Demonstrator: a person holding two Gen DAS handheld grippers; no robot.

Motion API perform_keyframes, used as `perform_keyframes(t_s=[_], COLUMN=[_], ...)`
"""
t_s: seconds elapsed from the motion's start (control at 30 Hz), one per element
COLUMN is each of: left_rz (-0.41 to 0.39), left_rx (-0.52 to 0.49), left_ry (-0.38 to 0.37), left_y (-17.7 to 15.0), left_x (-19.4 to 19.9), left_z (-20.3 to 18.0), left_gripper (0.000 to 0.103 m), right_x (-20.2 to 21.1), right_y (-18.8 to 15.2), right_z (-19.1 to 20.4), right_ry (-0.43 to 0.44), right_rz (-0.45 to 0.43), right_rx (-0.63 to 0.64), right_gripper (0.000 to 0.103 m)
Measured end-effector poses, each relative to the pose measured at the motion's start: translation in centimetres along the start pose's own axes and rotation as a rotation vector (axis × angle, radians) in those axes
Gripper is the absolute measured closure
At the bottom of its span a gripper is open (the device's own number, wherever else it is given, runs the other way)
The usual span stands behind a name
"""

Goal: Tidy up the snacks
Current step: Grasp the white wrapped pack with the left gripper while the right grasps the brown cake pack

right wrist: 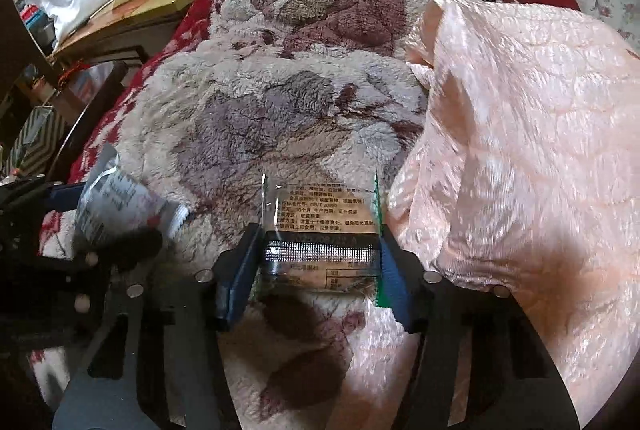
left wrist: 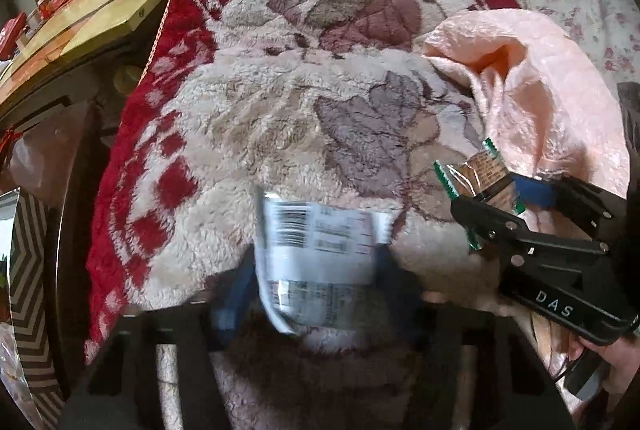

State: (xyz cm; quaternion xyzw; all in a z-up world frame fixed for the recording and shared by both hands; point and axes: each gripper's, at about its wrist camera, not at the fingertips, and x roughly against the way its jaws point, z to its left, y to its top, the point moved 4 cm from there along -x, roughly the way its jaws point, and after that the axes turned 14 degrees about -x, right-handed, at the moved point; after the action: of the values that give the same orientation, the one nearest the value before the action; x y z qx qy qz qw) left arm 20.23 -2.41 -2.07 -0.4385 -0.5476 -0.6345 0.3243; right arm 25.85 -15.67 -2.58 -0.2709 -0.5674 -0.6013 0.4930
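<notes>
While both grippers point steeply down over the fleece blanket (left wrist: 280,102), each has a snack packet between its blue pads. Left gripper (left wrist: 316,270): jaws closed on a silver-white packet (left wrist: 316,254) with a barcode; packet blurred, its far edge sticking out past the fingertips, lower corner hanging near the camera. Right gripper (right wrist: 320,262): jaws closed on a clear, green-edged packet (right wrist: 320,214) with printed text, pads pressing both side edges, far half free above the blanket. From the left wrist view the right gripper sits at the right, close to the pink quilt (left wrist: 540,90); the two grippers are near but apart. Pink quilt bunched along the right, its folded edge just beside the green-edged packet. Blanket's red border runs down the left side; beyond it a drop, then a wooden table (left wrist: 80,14) with clutter at far left. Open fleece lies far of both packets, flat, with room toward the middle.
</notes>
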Motion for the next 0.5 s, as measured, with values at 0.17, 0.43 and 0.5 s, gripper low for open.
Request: perform_keyframes(t_s=[0.17, 0.43, 0.5], left_rz=[-0.016, -0.049, -0.057], left_rx=[0.025, 0.052, 0.059], left_ry=[0.001, -0.006, -0.008], left_y=[-1.3, -4.5, -5.4], left_x=[1.7, 4.8, 5.7], left_z=[0.9, 1.8, 1.9], left_gripper=[0.053, 0.054, 0.054], right_x=[2.1, 4.2, 4.7], right_y=[-1.1, -4.9, -5.8], right_z=[0.9, 3.2, 3.8], right_ry=[0.048, 0.123, 0.141], right_rz=[-0.020, -0.012, -0.012], right_rx=[-0.016, -0.038, -0.040], right_gripper=[0.050, 0.050, 0.050])
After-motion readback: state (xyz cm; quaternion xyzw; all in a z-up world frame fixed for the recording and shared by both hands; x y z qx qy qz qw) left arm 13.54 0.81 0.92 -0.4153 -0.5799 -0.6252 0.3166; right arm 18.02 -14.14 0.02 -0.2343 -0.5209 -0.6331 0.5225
